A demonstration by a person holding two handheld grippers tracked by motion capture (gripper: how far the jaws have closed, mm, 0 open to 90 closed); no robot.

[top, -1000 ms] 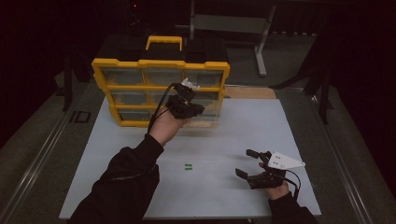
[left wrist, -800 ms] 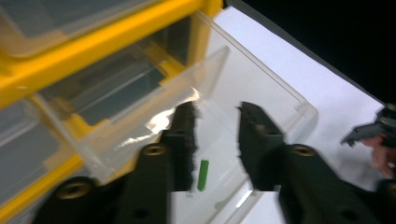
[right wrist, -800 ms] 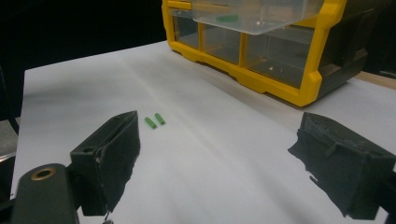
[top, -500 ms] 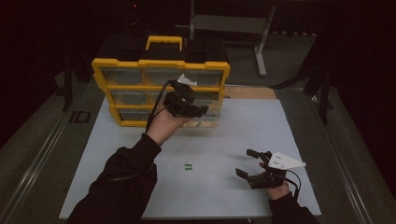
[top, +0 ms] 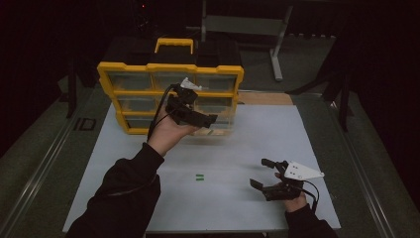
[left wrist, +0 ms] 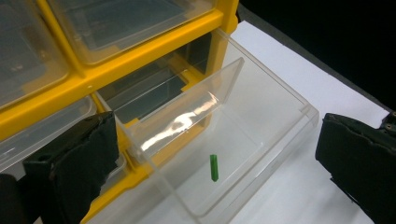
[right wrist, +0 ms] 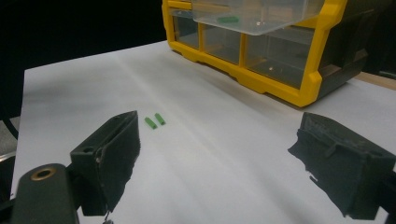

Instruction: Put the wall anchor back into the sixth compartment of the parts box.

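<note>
left jaws: just opened wide, nothing gripped; a second ago pinched shut
left gripper (top: 200,120): over pulled-out clear drawer (left wrist: 243,140), green peg (left wrist: 214,168) lying inside
right gripper (top: 266,173): wide open, empty, table's 5 o'clock
hidden: drawer's near corner cut off
right gripper view: two green pegs (right wrist: 154,121) at 11 o'clock on white table (top: 237,148), yellow organizer (top: 171,94)

Overhead forward-down, two close views — shared organizer (top: 171,96)
</note>
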